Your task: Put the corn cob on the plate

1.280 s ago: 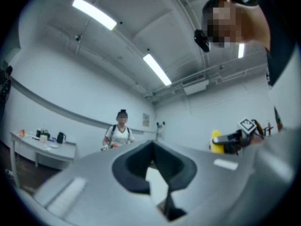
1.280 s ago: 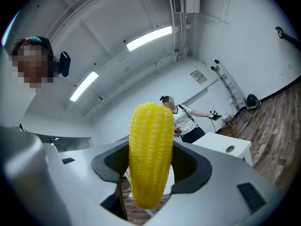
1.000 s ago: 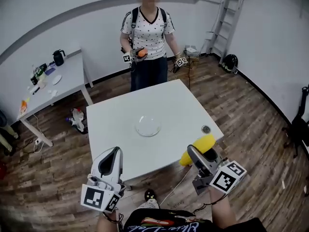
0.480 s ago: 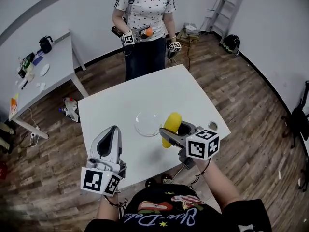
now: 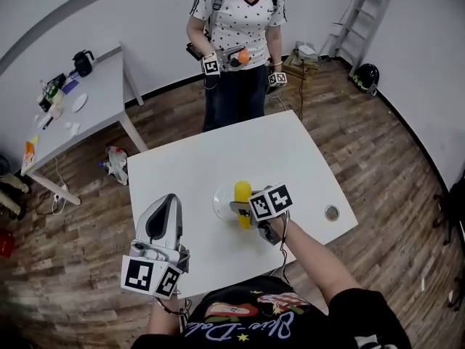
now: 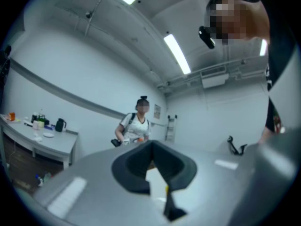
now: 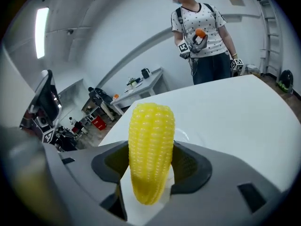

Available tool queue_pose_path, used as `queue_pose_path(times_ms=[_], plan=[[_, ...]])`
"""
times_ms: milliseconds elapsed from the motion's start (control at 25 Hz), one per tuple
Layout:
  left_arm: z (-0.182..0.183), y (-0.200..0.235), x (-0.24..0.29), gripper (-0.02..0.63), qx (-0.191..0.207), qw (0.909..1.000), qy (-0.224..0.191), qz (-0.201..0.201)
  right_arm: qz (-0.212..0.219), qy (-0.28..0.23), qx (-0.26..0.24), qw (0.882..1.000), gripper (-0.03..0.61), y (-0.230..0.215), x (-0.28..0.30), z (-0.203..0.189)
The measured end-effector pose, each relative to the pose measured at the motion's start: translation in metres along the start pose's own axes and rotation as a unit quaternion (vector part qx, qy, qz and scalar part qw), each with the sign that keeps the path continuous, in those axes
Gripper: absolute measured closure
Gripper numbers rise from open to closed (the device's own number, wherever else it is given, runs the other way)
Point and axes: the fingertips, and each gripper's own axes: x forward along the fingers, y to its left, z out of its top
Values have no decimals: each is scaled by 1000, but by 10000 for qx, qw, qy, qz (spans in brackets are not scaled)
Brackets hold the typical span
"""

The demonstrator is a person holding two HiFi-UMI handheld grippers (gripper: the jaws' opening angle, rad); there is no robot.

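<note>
A yellow corn cob (image 5: 242,192) is clamped between the jaws of my right gripper (image 5: 241,208), which is shut on it. It hangs over the near right part of a clear glass plate (image 5: 220,201) in the middle of the white table (image 5: 283,158). In the right gripper view the corn cob (image 7: 150,157) stands upright between the black pads, and a bit of the plate's rim (image 7: 184,135) shows behind it. My left gripper (image 5: 169,208) sits at the table's front left, left of the plate, shut with nothing in it. Its pads (image 6: 186,171) nearly meet.
A person (image 5: 236,20) stands at the table's far side holding two grippers, one with an orange thing. A round hole (image 5: 332,212) sits near the table's right corner. A side table (image 5: 73,122) with small items stands at the left, a ladder (image 5: 367,9) at the back right.
My right gripper has carried the corn cob from beyond the table's front right edge leftward and inward until it is over the plate. The left gripper has hardly moved.
</note>
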Motion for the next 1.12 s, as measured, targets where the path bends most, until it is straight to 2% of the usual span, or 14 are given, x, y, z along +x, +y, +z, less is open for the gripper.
queue_pose_path(times_ms=[160,320,560,840,1120], plan=[[-7,13,-1,611,-94,9997,95,220,-67,689,-278,9972,316,-9,26,-5],[-14,24,-3,611,-172,9990,145,385,-145,1157,-492,9920,316,-16,46,-2],[-18,41,-11,611,-319,9976,195,578,-395,1494,-860,9842,319,-21,69,-9],[-16,48,-20,611,-296,9965,203,758,-512,1365,-1020,9840,319,-20,75,-17],[-15,43,-27,611,-329,9966,235,712,-524,820,-1148,9886,318,-12,71,-8]])
